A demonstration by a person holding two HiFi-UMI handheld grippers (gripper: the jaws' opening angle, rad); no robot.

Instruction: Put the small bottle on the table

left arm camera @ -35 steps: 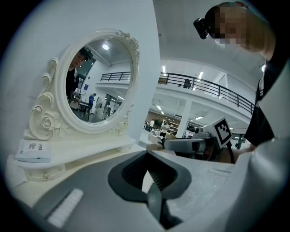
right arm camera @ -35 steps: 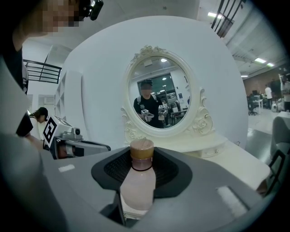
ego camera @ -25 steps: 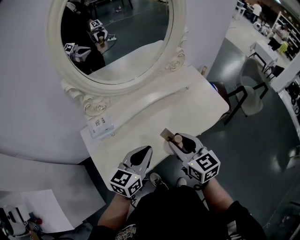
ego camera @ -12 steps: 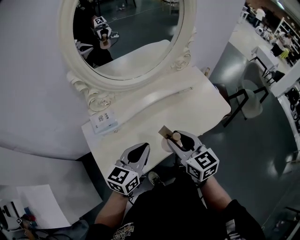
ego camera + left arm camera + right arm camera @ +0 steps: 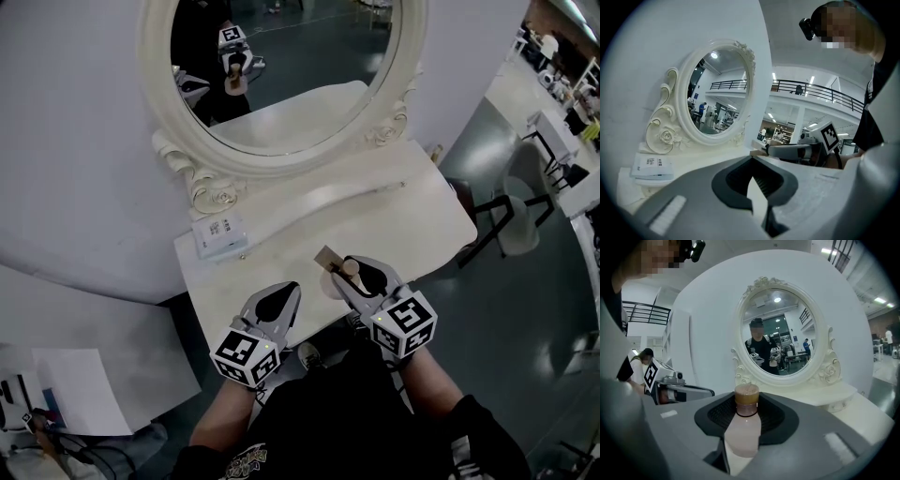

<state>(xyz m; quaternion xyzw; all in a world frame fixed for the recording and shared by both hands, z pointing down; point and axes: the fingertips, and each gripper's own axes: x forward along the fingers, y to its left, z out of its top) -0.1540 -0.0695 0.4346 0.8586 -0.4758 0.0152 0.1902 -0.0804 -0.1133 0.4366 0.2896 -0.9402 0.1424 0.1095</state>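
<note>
1. My right gripper [image 5: 358, 273] has its jaws pressed on the small bottle [image 5: 743, 430], one jaw on each side. The bottle stands up straight between them.
2. The small bottle has a cloudy pink body and a brown cap on top. I cannot tell what is inside it.
3. The bottle is over the near edge of the white table [image 5: 412, 216], at about 6 o'clock on the tabletop. I cannot tell if its bottom touches the table.
4. A flat tan thing [image 5: 327, 259] lies on the table just beside the bottle, at 10 o'clock from it.
5. My left gripper [image 5: 281, 295] is at 9 o'clock from the right one, near it but not touching. Its jaw tips are together and it has nothing in them.
6. A white card [image 5: 217, 234] sits at 11 o'clock from my left gripper, by the foot of the mirror.
7. The round mirror [image 5: 281, 75] stands at 12 o'clock. In it I can see both grippers and the bottle.
</note>
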